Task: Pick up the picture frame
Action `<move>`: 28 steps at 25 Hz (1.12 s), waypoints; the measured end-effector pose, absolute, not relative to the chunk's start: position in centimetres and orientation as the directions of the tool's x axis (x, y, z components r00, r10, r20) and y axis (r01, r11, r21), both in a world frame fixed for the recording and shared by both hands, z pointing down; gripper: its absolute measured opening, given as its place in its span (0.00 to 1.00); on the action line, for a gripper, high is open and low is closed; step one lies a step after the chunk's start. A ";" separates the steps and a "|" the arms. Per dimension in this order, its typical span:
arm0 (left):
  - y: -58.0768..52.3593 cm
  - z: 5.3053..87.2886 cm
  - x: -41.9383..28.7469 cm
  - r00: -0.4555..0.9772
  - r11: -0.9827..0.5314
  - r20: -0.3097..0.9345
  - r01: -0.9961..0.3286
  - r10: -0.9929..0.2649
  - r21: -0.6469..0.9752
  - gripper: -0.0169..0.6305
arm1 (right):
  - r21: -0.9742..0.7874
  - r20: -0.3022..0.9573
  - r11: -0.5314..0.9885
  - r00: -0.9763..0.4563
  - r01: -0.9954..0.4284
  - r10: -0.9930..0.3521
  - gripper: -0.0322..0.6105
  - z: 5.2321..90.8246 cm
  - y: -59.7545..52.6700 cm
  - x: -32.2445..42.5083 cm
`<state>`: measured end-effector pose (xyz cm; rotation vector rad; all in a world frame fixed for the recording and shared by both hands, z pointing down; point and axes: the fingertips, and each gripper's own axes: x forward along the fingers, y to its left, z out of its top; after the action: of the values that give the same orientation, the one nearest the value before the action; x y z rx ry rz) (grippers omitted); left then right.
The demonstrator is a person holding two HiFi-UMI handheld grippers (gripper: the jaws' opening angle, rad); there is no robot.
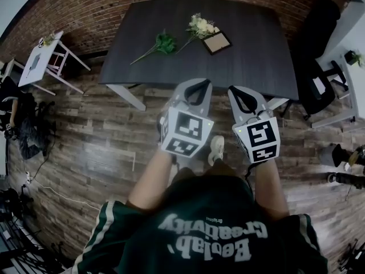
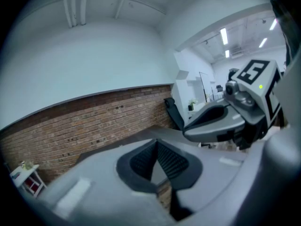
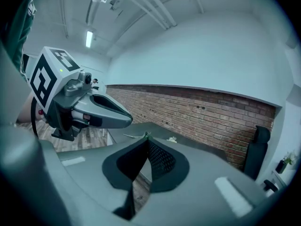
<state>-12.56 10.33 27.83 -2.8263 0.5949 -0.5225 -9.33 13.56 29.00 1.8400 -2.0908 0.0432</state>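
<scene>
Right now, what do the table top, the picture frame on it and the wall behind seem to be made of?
Table top: dark matte board, probably painted wood or laminate; no glare.
Picture frame: dark rim around a tan panel, likely wood or plastic; too small to tell.
Wall: exposed red brick, mortar lines visible.

The picture frame (image 1: pixel 217 42) is small and rectangular, with a dark border around a pale tan inside. It lies flat on the dark worktop (image 1: pixel 251 56), turned askew to its edges. It sits right of centre, just beside the white flowers (image 1: pixel 202 26), at their 4 o'clock.
</scene>
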 end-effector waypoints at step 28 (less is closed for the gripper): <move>-3.4 29.0 -0.9 0.803 -0.870 0.343 -0.417 -0.488 -0.261 0.03 | 0.205 0.292 0.265 -0.199 -0.942 -0.935 0.06 29.1 -1.0 1.3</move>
<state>-0.95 -3.35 29.05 -2.8165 0.7127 -0.6063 1.33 -0.98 29.05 1.7116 -2.1862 0.0266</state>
